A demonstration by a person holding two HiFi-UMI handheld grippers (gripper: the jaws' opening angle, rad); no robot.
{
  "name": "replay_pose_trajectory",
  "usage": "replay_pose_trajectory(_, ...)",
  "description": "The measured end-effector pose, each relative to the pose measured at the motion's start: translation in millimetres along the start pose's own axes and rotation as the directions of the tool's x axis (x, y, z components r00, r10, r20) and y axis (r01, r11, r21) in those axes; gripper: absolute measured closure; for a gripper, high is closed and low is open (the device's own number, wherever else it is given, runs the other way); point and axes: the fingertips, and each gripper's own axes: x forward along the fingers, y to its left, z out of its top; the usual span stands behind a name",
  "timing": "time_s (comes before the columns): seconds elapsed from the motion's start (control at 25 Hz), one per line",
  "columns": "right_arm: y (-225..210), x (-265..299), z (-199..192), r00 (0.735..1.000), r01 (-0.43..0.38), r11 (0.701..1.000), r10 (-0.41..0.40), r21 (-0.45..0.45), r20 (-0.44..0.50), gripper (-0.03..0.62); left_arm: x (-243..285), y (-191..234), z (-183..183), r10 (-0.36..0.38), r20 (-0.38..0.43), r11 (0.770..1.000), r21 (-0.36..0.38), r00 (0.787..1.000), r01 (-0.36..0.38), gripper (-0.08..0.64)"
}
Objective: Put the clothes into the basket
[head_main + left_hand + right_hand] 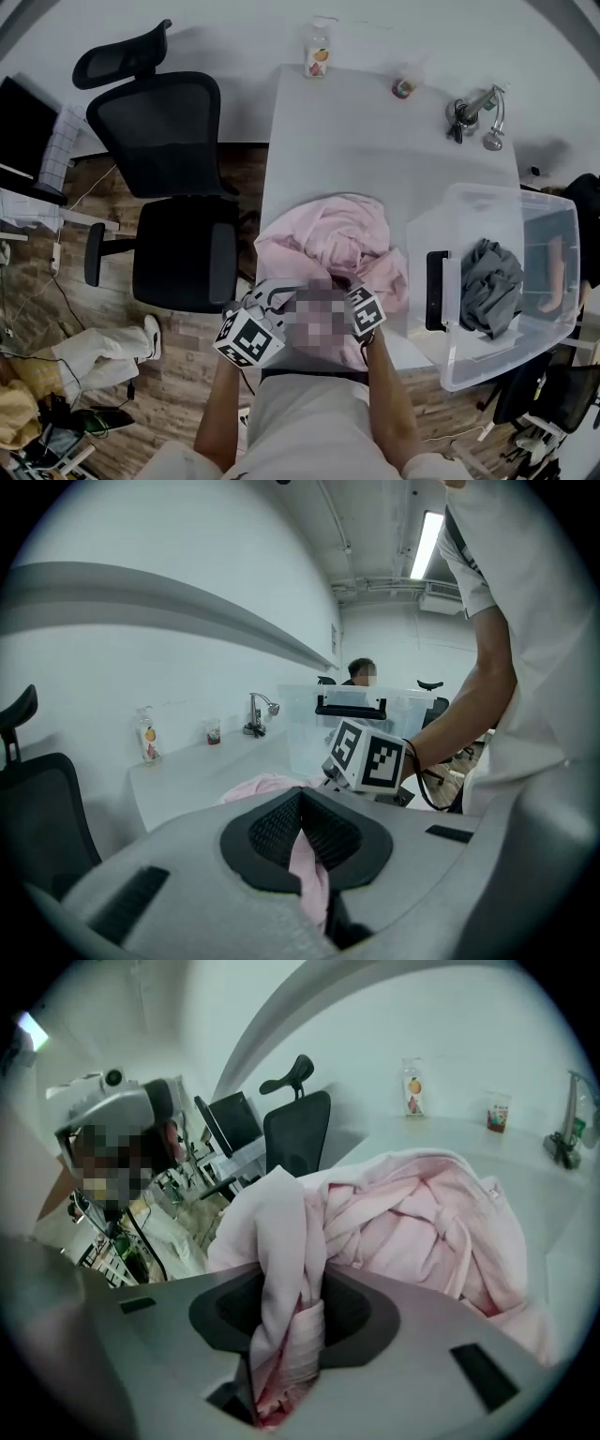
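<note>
left hand-held gripper pinches only a thin fold of the pink garment, right hand-held gripper clamps a fat bunch, the heap lying on the bench just beside the basket. that thin pinch could slip on the lift, and trailing cloth could snag the basket's near rim.

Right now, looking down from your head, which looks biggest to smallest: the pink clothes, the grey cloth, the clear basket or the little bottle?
1. clear basket
2. pink clothes, nearly as big; their near edge is hidden, so these two are close
3. grey cloth inside the basket
4. bottle, smallest by far
</note>
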Motion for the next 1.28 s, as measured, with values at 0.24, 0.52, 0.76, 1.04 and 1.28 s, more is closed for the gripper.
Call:
replay_pose_trajectory(0.24, 14.0, -26.9, 25.0, 0.992, -0.023, 0.999, 0.020, 0.023, 0.125, 0.451, -4.5, -2.7, 14.5, 0.008, 0.019, 0.999, 0.040, 1.000, -0.009, 0.555)
replay_pose_trajectory(0.52, 21.7, -66.0, 55.1, 0.962, -0.042, 0.999, 0.031, 0.034, 0.271, 0.451, -12.0, -6.5, 39.9, 0.022, 0.058, 0.996, 0.091, 0.998, -0.027, 0.555)
replay_pose_trajectory(0.76, 27.7, -110.5, 91.2, 0.910, -0.051, 0.998, 0.038, 0.021, 0.412, 0.451, -19.0, -9.2, 69.2, 0.033, 0.096, 0.988, 0.146, 0.995, -0.047, 0.555)
replay_pose_trajectory(1.04, 35.8, -160.0, 126.6, 0.851, -0.028, 0.999, 0.037, -0.024, 0.523, 0.451, -32.0, -14.4, 120.2, 0.047, 0.147, 0.978, 0.197, 0.988, -0.075, 0.555)
replay_pose_trajectory(1.28, 42.5, -187.5, 139.2, 0.822, 0.001, 0.999, 0.025, -0.044, 0.569, 0.451, -36.9, -18.3, 150.2, 0.038, 0.190, 0.971, 0.225, 0.981, -0.081, 0.555)
